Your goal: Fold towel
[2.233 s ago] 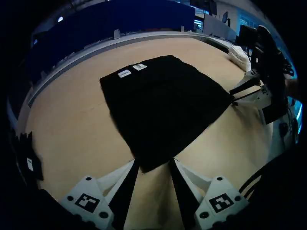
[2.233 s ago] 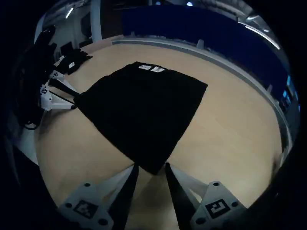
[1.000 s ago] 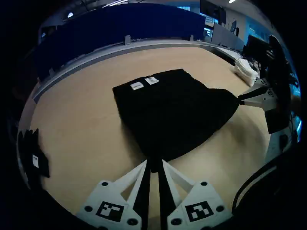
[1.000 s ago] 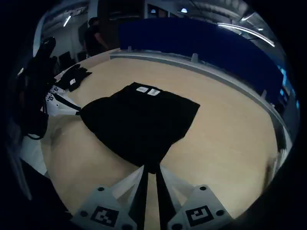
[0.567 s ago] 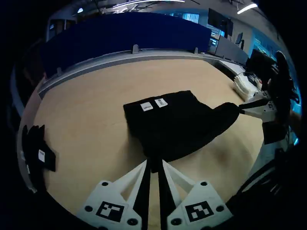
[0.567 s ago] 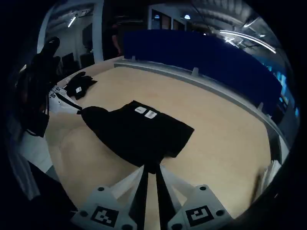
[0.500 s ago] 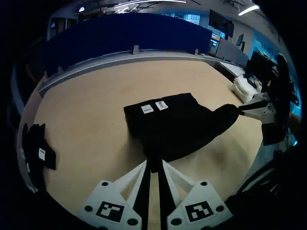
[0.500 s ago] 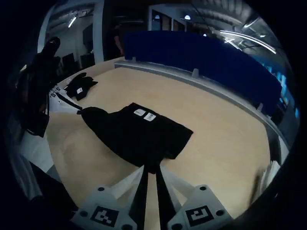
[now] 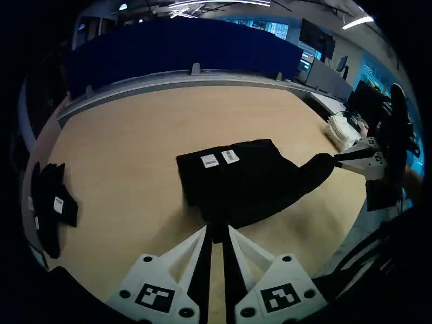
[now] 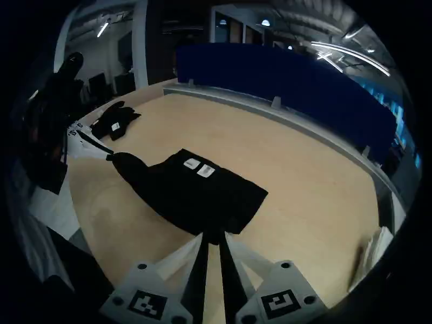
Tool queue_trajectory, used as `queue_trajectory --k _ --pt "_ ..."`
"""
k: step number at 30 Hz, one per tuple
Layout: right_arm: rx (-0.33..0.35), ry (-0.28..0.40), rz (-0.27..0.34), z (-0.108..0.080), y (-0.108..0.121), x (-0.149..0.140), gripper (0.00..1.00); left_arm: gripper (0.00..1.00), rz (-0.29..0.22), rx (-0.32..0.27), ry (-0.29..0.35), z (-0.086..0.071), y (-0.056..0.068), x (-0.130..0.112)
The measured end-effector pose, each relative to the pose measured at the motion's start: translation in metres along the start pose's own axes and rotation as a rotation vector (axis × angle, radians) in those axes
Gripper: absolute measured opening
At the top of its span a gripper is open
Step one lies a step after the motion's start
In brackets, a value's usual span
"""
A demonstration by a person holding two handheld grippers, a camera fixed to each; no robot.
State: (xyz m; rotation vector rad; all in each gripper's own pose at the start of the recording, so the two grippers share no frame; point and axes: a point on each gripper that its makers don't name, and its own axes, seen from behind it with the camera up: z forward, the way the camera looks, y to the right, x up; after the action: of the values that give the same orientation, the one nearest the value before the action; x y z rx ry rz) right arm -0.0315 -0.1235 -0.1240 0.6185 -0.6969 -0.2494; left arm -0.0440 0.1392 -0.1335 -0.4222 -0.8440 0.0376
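Note:
A black towel [image 9: 248,181] with two white labels lies on the light wooden table [image 9: 129,140]; its near edge is lifted off the wood. In the left gripper view my left gripper [image 9: 217,233] is shut on the towel's near corner. The right gripper [image 9: 339,157] at the far right pinches the other near corner. In the right gripper view my right gripper [image 10: 212,237] is shut on its corner of the towel [image 10: 194,194]. The left gripper [image 10: 109,156] at the far left holds the opposite corner there.
A pile of black cloth [image 9: 51,208] lies at the table's left edge, also seen as black cloth [image 10: 114,121] in the right gripper view. White folded cloths [image 9: 343,127] sit at the far right. A blue partition [image 9: 178,48] runs behind the table.
Both grippers shut on the towel's near corners, then rose and drew back. The near edge came up off the table and the towel now looks smaller and bunched.

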Motion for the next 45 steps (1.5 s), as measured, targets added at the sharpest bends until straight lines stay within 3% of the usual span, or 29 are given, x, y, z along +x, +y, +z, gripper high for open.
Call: queue_trajectory --k 8,23,39,45 --pt "-0.016 0.000 -0.004 0.015 0.017 0.014 0.13 0.13 -0.041 0.031 0.009 0.019 -0.011 0.021" --pt "-0.047 -0.030 0.034 0.077 0.065 0.030 0.13 0.13 -0.043 0.056 -0.014 0.083 -0.037 0.055" --pt "-0.050 -0.085 0.079 0.121 0.086 0.014 0.13 0.13 -0.032 0.052 -0.074 0.132 -0.051 0.048" --pt "-0.071 -0.111 0.122 0.144 0.093 0.003 0.14 0.15 -0.011 0.051 -0.057 0.155 -0.056 0.050"
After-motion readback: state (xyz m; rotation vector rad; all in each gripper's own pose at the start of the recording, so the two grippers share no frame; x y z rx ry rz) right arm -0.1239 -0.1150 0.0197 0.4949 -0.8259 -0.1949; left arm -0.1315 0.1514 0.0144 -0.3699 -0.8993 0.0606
